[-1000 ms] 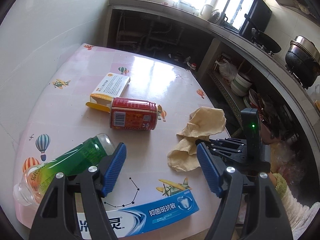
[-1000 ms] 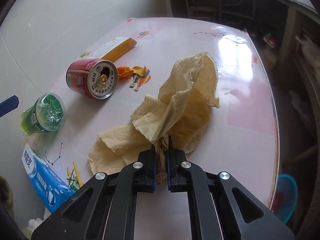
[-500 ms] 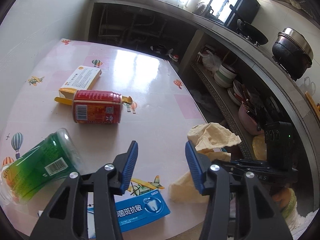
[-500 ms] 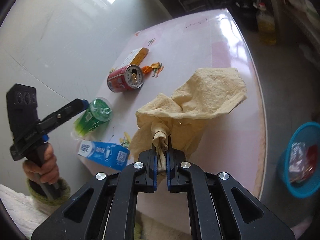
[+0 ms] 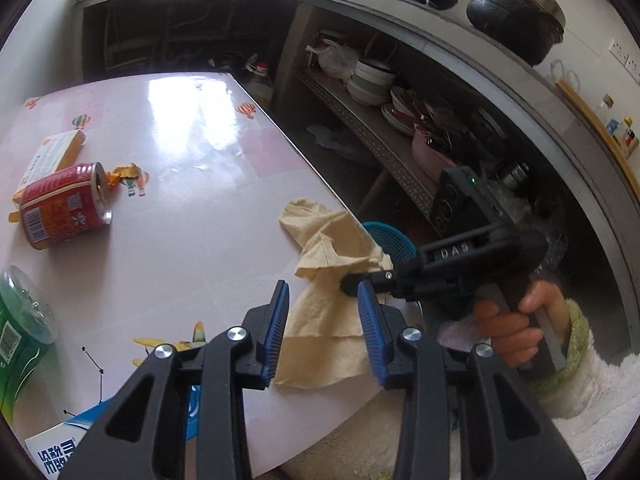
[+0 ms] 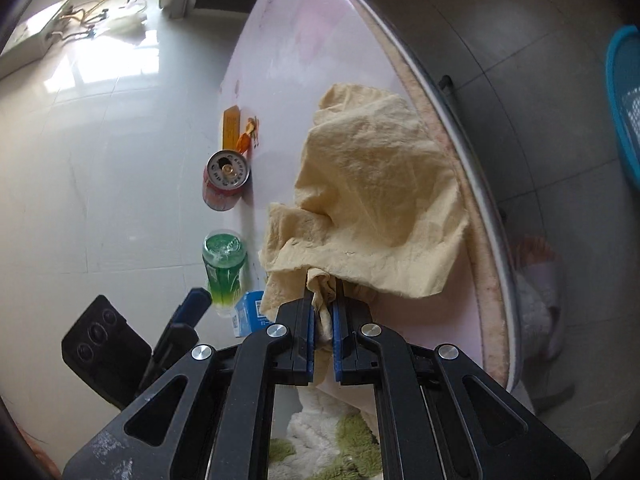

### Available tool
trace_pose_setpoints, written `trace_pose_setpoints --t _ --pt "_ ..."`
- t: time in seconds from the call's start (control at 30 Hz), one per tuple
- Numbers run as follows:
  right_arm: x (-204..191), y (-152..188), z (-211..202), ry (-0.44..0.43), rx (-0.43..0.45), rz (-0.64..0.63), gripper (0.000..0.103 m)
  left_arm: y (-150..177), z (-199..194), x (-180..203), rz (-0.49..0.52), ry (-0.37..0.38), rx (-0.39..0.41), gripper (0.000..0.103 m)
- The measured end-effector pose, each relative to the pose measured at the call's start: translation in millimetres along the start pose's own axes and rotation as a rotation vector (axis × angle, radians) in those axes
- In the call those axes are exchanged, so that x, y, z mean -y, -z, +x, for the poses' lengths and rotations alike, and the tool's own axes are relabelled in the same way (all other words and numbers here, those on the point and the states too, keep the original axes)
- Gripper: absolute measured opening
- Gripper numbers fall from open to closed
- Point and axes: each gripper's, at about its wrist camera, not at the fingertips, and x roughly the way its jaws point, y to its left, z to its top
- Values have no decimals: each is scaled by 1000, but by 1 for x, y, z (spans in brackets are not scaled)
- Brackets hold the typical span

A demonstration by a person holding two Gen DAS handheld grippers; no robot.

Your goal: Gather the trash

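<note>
A crumpled yellow paper towel (image 6: pixel 376 200) hangs over the pink table's near edge (image 5: pixel 312 168), and my right gripper (image 6: pixel 324 300) is shut on its bunched end. In the left wrist view the right gripper (image 5: pixel 358 280) reaches in from the right with the towel (image 5: pixel 328 236). My left gripper (image 5: pixel 322 292) hovers just in front; its jaws are closing, the towel's lower flap shows in the gap, and the pads do not touch it. On the table lie a red can (image 5: pixel 60 212), a green bottle (image 5: pixel 20 344), a blue toothpaste box (image 5: pixel 60 444) and an orange-white carton (image 5: pixel 52 156).
A blue mesh basket (image 5: pixel 390 236) stands on the floor past the table edge, also at the right border (image 6: pixel 624 100) of the right wrist view. Shelves with stacked bowls (image 5: pixel 372 80) run behind it. A hand in a fleecy sleeve (image 5: pixel 508 328) holds the right gripper.
The right gripper has lifted the towel off the table, carried it to the near edge and rolled. The left gripper swung right toward the towel and its jaws narrowed.
</note>
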Motion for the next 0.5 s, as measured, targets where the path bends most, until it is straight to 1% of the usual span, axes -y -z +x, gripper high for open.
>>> trace_pose_setpoints --t 0.07,0.13,0.17,0.2,0.23,0.3,0.33,0.37,0.43,0.47,0.5 --pt "6 -1 1 -11 -10 32 7 4 17 7 14 -18 -51 35" --pt "6 -1 -1 -11 -4 32 10 10 34 13 31 -51 -103 35" --pt "4 -1 -2 -9 0 24 12 13 41 16 41 -55 -115 35" --pt "1 0 -3 -1 5 13 18 15 48 19 51 -63 -128 34" --pt "-1 2 -6 11 13 0 22 16 54 22 61 -78 -144 31" --pt "-8 4 -11 30 29 -34 40 21 66 27 78 -97 -171 25" --pt "-12 6 -15 48 35 -56 44 24 71 28 79 -102 -185 23" --pt "-17 8 -20 70 43 -80 52 26 76 29 79 -110 -196 21" --pt "-28 12 -33 125 61 -145 55 27 77 31 89 -124 -186 20" --pt "-34 14 -39 144 72 -179 58 27 77 32 94 -126 -184 20" --pt "-36 15 -45 143 75 -200 61 28 77 32 93 -129 -181 19"
